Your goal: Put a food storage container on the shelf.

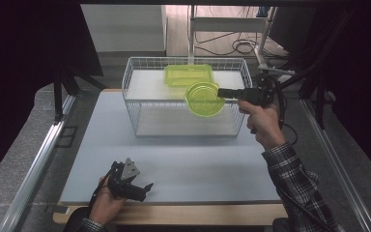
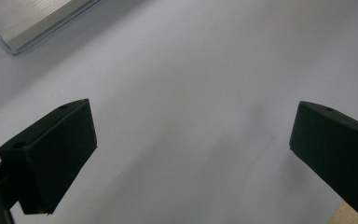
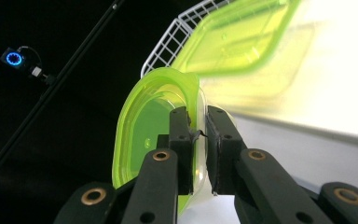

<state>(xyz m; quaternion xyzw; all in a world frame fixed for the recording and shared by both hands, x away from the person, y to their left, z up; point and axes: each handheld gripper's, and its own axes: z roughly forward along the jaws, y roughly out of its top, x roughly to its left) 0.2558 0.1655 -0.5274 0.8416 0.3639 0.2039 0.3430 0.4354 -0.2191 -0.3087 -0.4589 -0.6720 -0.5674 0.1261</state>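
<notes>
Here, right hand-held gripper [image 1: 221, 93] clamped on round green bowl [image 1: 204, 99] rim, left hand-held gripper [image 1: 147, 188] wide open, empty; no legible writing

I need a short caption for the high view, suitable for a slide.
Right gripper holds a round green container over the white wire basket; left gripper rests open near the table edge.

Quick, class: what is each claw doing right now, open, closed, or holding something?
Left claw: open, nothing between its jaws, low over the pale grey table.
Right claw: closed on the rim of the round translucent yellow-green plastic container.
</notes>
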